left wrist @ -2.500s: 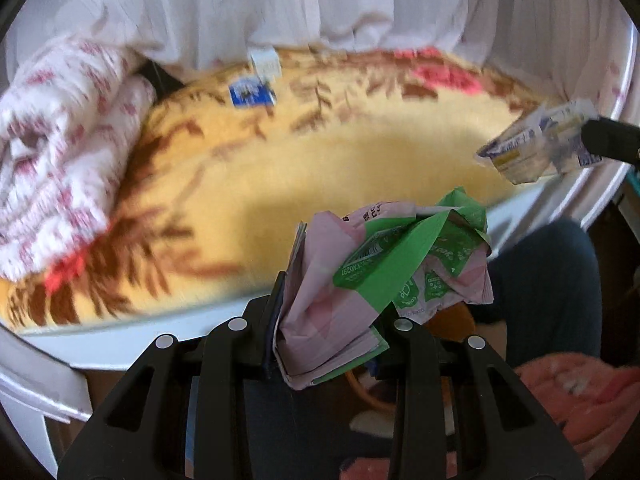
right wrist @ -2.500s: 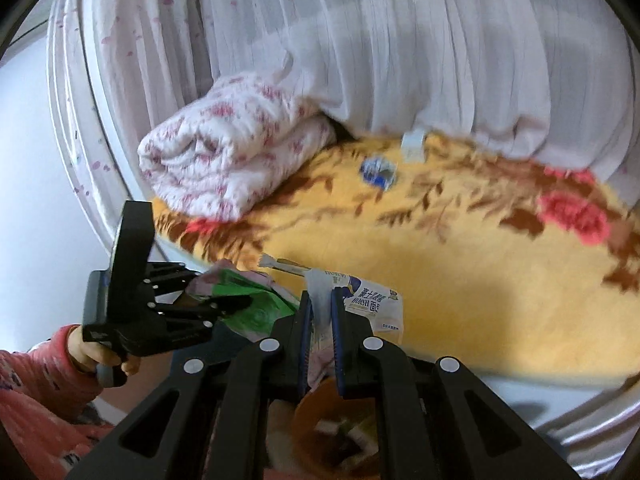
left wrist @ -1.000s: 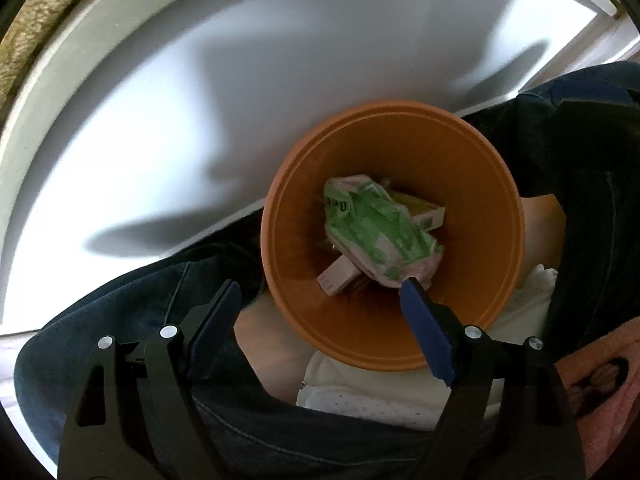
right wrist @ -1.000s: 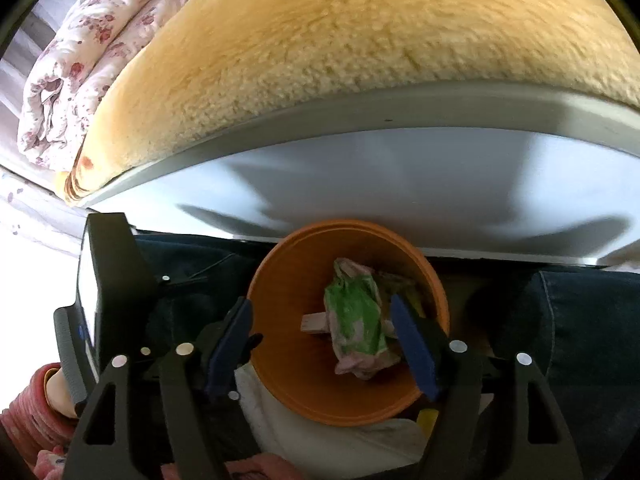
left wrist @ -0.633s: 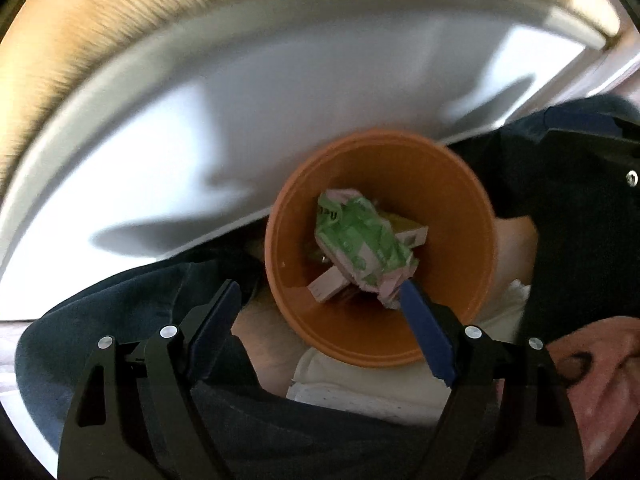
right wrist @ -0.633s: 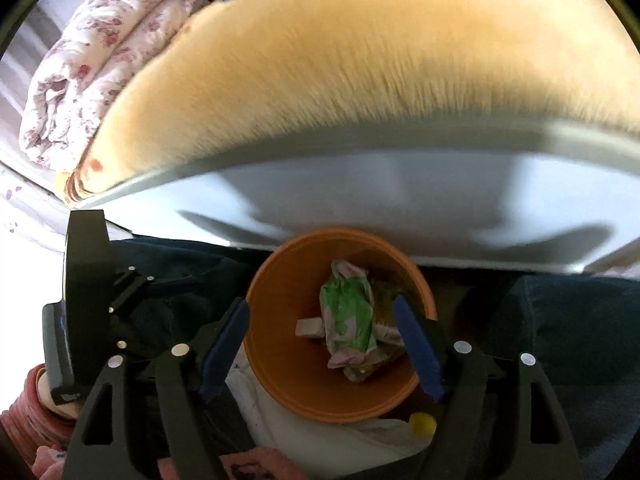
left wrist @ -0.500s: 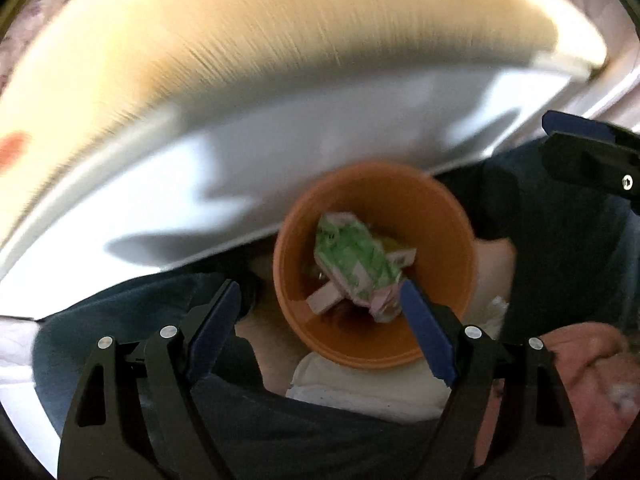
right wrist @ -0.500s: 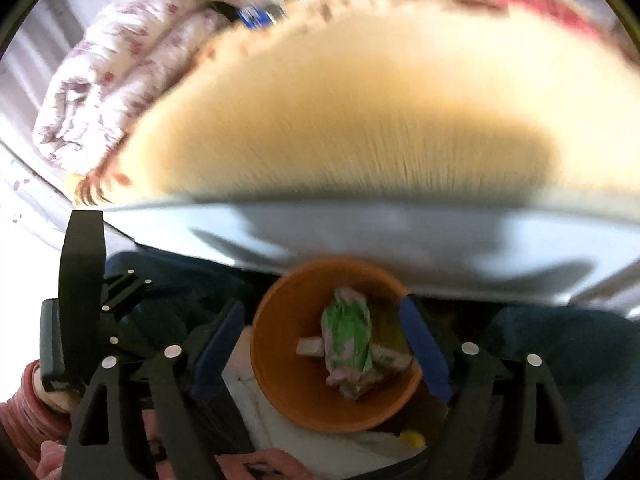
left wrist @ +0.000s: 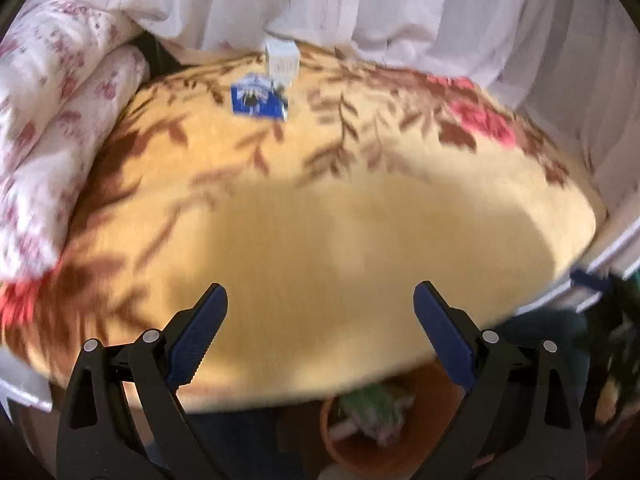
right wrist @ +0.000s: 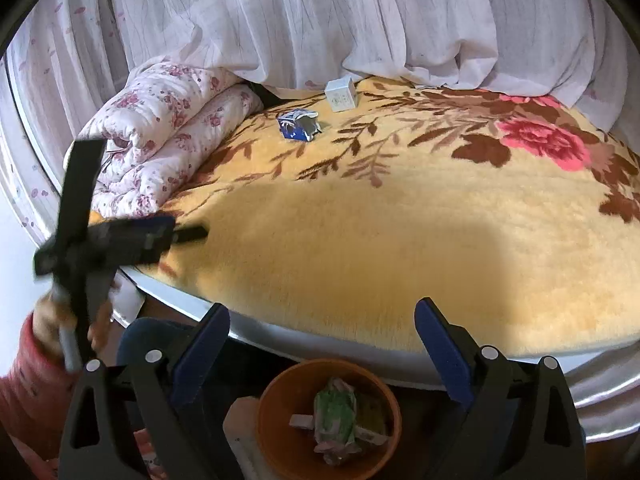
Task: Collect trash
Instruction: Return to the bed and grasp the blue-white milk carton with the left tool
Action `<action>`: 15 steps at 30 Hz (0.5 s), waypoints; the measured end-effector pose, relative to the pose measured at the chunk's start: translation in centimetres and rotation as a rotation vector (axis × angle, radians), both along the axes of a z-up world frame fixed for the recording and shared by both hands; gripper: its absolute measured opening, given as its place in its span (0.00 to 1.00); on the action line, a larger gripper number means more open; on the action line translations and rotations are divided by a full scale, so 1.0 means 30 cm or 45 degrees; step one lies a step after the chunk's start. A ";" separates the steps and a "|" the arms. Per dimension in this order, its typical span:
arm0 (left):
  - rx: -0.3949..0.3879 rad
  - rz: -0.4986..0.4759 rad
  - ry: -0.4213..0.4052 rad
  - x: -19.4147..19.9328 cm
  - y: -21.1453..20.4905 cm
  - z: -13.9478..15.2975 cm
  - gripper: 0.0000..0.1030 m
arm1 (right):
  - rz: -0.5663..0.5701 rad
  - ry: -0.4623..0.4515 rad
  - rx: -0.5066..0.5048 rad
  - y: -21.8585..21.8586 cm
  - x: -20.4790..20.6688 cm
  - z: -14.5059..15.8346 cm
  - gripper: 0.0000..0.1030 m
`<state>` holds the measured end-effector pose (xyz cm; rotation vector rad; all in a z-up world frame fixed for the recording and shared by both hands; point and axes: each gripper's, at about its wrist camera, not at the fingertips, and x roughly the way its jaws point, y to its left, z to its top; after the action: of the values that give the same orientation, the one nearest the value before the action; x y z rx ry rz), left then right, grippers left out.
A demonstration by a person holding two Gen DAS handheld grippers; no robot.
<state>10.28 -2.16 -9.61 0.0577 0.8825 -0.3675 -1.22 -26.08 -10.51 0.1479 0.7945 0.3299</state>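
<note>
An orange bin (right wrist: 276,432) stands below the bed edge and holds a crumpled green and pink wrapper (right wrist: 335,410) and other scraps; it also shows in the left wrist view (left wrist: 384,456). A crushed blue carton (right wrist: 298,125) and a small white box (right wrist: 340,95) lie far back on the yellow floral blanket (right wrist: 400,232); both show in the left wrist view, the carton (left wrist: 258,98) and the box (left wrist: 282,60). My left gripper (left wrist: 320,312) is open and empty over the blanket's near edge; it also shows in the right wrist view (right wrist: 188,234). My right gripper (right wrist: 322,328) is open and empty above the bin.
A rolled pink floral quilt (right wrist: 168,128) lies along the blanket's left side. A white curtain (right wrist: 360,16) hangs behind the bed. The white bed frame (right wrist: 280,340) runs below the blanket. A hand in a red sleeve (right wrist: 28,360) holds the left gripper.
Both grippers let go of their wrappers into the orange bin. Both have since tilted up from the bin and now face the bed.
</note>
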 end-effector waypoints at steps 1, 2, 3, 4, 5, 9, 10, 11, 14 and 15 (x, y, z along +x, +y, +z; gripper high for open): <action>-0.008 0.013 -0.017 0.053 0.002 0.010 0.89 | 0.001 0.003 0.001 0.001 0.013 0.000 0.89; -0.014 0.012 -0.034 0.094 0.002 0.017 0.89 | 0.003 0.005 0.001 0.001 0.020 0.001 0.89; -0.020 0.012 -0.057 0.143 0.003 0.025 0.89 | 0.005 0.006 -0.001 0.000 0.035 0.002 0.89; -0.012 0.023 -0.084 0.199 0.003 0.033 0.89 | 0.005 0.007 -0.001 0.002 0.042 0.002 0.89; 0.002 0.026 -0.108 0.257 0.001 0.039 0.89 | 0.007 0.011 0.000 0.003 0.059 0.001 0.89; -0.025 0.022 -0.138 0.464 0.003 0.040 0.89 | 0.014 0.014 0.002 0.010 0.124 0.008 0.89; -0.031 0.028 -0.133 0.502 0.009 0.034 0.89 | 0.017 0.011 0.003 0.012 0.145 0.012 0.89; -0.037 0.034 -0.124 0.547 0.012 0.025 0.89 | 0.019 0.010 0.003 0.014 0.158 0.014 0.89; -0.032 0.030 -0.095 0.684 0.009 -0.017 0.89 | 0.028 0.005 0.000 0.023 0.209 0.020 0.89; -0.021 0.035 -0.089 0.726 0.008 -0.031 0.89 | 0.028 0.007 0.001 0.024 0.228 0.021 0.89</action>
<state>32.06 -1.93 -10.55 0.0429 0.8103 -0.3447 5.62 -25.37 -9.88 0.1410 0.8022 0.3505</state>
